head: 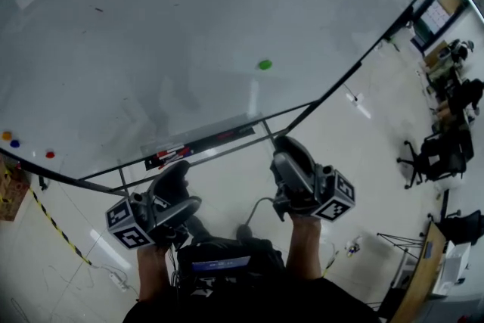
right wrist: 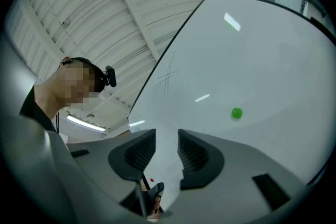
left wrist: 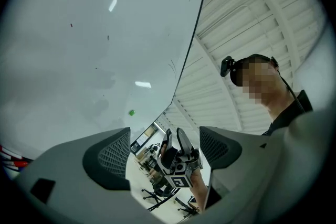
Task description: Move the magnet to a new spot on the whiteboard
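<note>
In the head view, the whiteboard (head: pixel 151 34) fills most of the frame, and the green magnet (head: pixel 264 65) sits on its bare surface right of centre, well above the marker tray (head: pixel 203 144) along the lower edge. Three small magnets, orange (head: pixel 7 136), blue (head: pixel 15 143) and red (head: pixel 50 154), cluster at the board's far left edge. Both tools are held low, short of the board and apart from the green magnet: the left gripper (head: pixel 181 189) below the tray and the right gripper (head: pixel 291 159) just past its right end. Office chairs (head: pixel 423 159) stand on the floor at the right.

In the left gripper view, the left gripper (left wrist: pixel 164 134) has its jaws spread wide with nothing held. The right gripper (left wrist: pixel 178 162) shows through the gap, farther off. The green magnet (left wrist: pixel 132 112) is a small dot on the whiteboard (left wrist: pixel 79 50), above the left jaw and clear of it.

In the right gripper view, the right gripper (right wrist: pixel 167 136) has only a narrow gap between its jaws, and nothing is caught there. The green magnet (right wrist: pixel 237 113) sits on the whiteboard (right wrist: pixel 252 60), up and to the right of the jaws, untouched.
</note>
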A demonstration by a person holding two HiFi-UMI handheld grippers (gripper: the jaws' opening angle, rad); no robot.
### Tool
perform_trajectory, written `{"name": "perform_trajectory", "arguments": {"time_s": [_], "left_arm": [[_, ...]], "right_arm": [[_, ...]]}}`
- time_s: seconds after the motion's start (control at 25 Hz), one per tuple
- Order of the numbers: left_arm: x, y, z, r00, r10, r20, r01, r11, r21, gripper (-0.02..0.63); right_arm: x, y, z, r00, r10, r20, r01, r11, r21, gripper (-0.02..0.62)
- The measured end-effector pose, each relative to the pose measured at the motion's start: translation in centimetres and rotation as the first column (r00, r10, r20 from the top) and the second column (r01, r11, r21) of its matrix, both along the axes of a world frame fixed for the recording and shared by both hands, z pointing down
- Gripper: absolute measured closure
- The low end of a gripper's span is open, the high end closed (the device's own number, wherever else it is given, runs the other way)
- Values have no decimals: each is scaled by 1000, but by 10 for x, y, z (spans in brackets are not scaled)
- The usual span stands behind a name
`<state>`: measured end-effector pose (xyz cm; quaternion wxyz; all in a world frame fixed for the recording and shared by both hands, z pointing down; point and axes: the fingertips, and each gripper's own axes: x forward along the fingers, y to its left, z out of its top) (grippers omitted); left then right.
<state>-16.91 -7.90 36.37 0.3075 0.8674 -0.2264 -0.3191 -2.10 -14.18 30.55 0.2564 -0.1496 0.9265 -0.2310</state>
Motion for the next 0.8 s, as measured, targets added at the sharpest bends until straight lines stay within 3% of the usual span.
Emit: {"name": "perform_trajectory", "arguments": {"time_s": [0.48, 0.64, 0.8], "left_arm": [[109, 47, -16, 997, -74, 4, 74, 997, -3, 201], [134, 61, -16, 994, -114, 2, 114, 993, -40, 201], [149, 77, -19, 987, -157, 25, 157, 987, -12, 201]], "right_arm": [[109, 44, -3, 992, -105, 71, 104, 994, 17, 440], [129, 51, -3, 984, -155, 88, 153, 988, 25, 440], [138, 64, -7, 971, -218, 103, 214, 976, 50, 440]]}}
